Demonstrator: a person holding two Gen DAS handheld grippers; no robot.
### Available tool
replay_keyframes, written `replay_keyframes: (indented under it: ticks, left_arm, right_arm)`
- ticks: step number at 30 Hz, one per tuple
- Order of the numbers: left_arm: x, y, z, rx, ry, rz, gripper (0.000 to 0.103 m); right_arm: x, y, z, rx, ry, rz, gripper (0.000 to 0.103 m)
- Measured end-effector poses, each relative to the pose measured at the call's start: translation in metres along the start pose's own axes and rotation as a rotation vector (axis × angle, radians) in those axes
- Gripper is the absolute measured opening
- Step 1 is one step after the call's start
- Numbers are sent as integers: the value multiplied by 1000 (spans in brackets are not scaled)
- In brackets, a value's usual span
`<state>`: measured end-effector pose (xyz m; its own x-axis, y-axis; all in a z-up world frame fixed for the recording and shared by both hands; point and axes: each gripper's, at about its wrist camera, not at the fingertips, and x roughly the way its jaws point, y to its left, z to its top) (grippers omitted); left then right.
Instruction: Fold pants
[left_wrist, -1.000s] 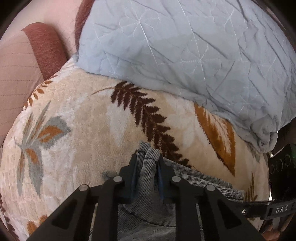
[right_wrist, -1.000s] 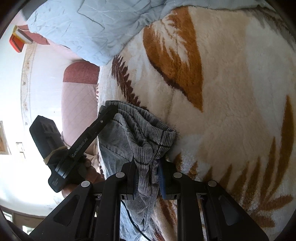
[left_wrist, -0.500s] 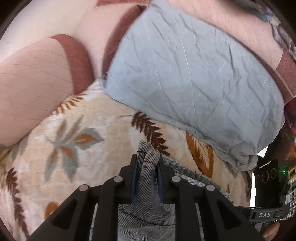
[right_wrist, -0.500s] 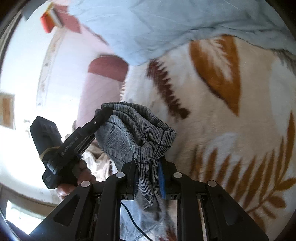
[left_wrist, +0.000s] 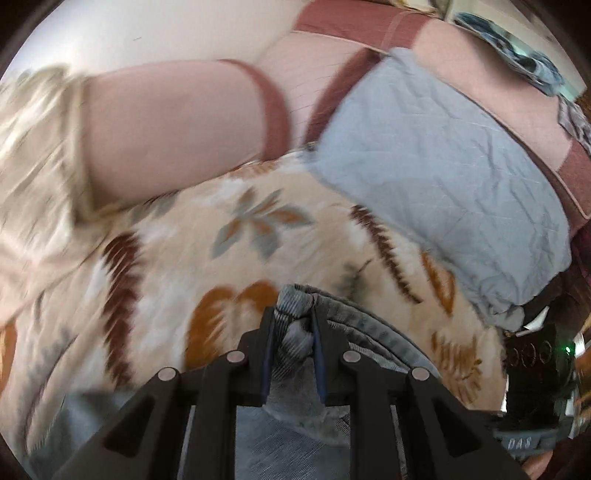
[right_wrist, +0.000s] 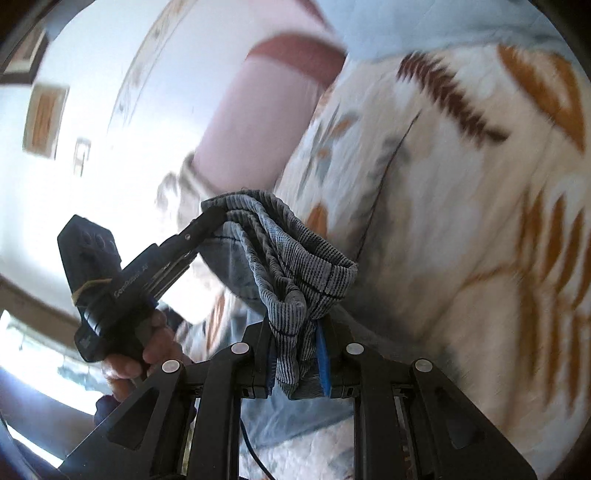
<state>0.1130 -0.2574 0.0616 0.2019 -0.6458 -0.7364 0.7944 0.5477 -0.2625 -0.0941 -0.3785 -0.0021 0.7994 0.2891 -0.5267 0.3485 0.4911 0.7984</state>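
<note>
The pants (left_wrist: 295, 317) are grey-blue with a ribbed elastic waistband (right_wrist: 295, 266). My left gripper (left_wrist: 293, 332) is shut on one end of the waistband; it also shows in the right wrist view (right_wrist: 218, 216) at the left. My right gripper (right_wrist: 295, 347) is shut on the other end. The waistband hangs stretched between the two grippers, lifted above the leaf-patterned blanket (left_wrist: 166, 258). The legs hang below, mostly hidden. The right gripper's body (left_wrist: 535, 369) shows at the right edge of the left wrist view.
A light blue quilted pillow (left_wrist: 443, 166) lies at the back of the bed. Pink and maroon cushions (left_wrist: 177, 122) stand behind it against the white wall. The blanket (right_wrist: 461, 221) covers the bed. A window (right_wrist: 37, 350) is at the lower left.
Both grippers have lifted the waistband up and tilted back from the bed. The pillow and blanket now look farther away, and more of the cushions and wall show.
</note>
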Motion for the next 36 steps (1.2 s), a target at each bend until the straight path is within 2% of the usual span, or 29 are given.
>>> replay_keyframes:
  ticks: [5, 7, 8, 12, 13, 16, 21, 22, 25, 27, 29, 30, 32, 36]
  left_arm:
    - [-10, 36, -31, -92, -2, 94, 25]
    - [-17, 51, -39, -136, -16, 140, 29]
    - [-22, 58, -42, -156, -22, 147, 30]
    - [-46, 79, -57, -181, -24, 195, 35]
    - [-51, 81, -62, -181, -19, 204, 39]
    - [-65, 79, -77, -183, -16, 196, 43]
    - [-68, 47, -98, -191, -27, 138, 56]
    - [-65, 37, -101, -186, -23, 141, 59]
    - [-46, 14, -111, -185, 20, 170, 60]
    - [-29, 3, -122, -167, 63, 209, 60]
    - [-8, -4, -138, -125, 175, 288, 60]
    - [-4, -4, -146, -139, 192, 294, 59]
    - [-14, -2, -157, -179, 152, 271, 59]
    - [-26, 4, -167, -248, 146, 228, 58]
  right_arm:
    - [46, 14, -33, -59, 125, -25, 18]
    - [63, 19, -44, -97, 169, -39, 22]
    - [69, 21, -48, -107, 187, -41, 26]
    - [79, 25, -56, -110, 245, 28, 55]
    - [79, 26, -54, -104, 261, 53, 58]
    - [78, 25, -48, -56, 338, 127, 59]
    - [51, 12, -7, 12, 191, 113, 61]
    - [43, 5, 3, 46, 154, 110, 61]
    - [29, -12, 20, 113, 86, 102, 61]
    - [27, -18, 26, 133, 77, 101, 61]
    - [22, -22, 28, 135, 80, 96, 61]
    - [24, -20, 28, 134, 86, 93, 61]
    - [26, -15, 24, 126, 95, 94, 61]
    - [25, -12, 17, 112, 104, 92, 61]
